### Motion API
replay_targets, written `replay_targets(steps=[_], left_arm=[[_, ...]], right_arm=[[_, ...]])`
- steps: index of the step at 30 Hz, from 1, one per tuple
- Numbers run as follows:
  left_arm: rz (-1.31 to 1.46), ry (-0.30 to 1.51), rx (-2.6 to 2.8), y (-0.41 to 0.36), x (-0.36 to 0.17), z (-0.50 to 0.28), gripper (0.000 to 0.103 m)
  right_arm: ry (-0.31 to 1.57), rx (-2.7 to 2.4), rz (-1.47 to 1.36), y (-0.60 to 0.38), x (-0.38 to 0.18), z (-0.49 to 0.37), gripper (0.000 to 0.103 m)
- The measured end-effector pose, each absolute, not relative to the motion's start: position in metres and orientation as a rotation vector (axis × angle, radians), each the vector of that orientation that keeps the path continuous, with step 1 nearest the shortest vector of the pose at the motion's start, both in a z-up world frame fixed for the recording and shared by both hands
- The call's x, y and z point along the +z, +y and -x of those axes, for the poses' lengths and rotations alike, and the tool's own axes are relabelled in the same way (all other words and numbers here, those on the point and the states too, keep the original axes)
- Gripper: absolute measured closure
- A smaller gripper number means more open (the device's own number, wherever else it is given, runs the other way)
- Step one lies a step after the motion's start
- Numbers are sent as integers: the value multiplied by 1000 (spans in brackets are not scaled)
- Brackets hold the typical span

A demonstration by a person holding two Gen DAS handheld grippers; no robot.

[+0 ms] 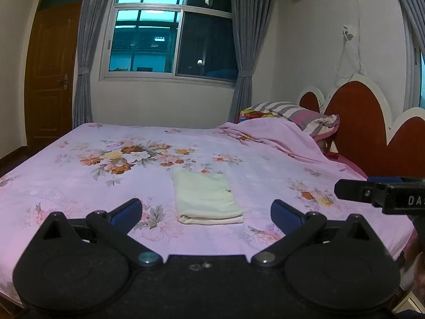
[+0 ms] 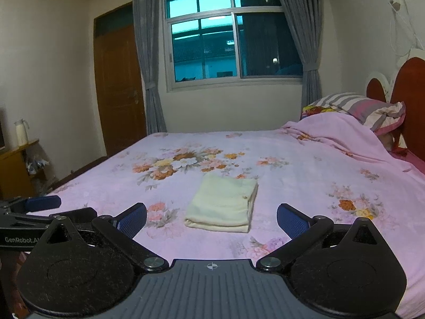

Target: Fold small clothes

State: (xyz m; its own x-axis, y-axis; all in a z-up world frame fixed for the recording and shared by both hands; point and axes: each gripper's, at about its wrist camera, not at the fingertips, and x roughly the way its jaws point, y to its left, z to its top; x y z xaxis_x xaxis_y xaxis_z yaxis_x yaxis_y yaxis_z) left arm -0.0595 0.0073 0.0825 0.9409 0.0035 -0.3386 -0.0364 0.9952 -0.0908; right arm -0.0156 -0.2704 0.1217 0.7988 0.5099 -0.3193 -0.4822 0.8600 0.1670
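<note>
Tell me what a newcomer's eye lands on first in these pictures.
A pale folded cloth lies flat mid-bed on the pink floral bedsheet, straight ahead of both cameras. The left gripper and right gripper hang open in front of it, holding nothing.

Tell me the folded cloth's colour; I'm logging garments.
Plain pale cream-yellow, no pattern: the folded cloth shows best in the right wrist view.

The bed (image 2: 292, 186) is flat and bare all around the folded cloth (image 2: 223, 204) — lots of room to reach in from the near side. Far right, a bunched blanket (image 2: 340, 138) and pillow (image 2: 366, 109) pile up (against the headboard (image 2: 409, 101)). The left gripper (image 2: 42, 203) sits low, off to the left — well apart from the cloth.
</note>
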Motion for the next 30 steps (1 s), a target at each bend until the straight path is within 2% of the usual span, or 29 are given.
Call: replay_targets(steps=[30], left_arm=[[91,345,11,11,82,60,0]], right_arm=[[371,522,-91,-268,124,22,0]])
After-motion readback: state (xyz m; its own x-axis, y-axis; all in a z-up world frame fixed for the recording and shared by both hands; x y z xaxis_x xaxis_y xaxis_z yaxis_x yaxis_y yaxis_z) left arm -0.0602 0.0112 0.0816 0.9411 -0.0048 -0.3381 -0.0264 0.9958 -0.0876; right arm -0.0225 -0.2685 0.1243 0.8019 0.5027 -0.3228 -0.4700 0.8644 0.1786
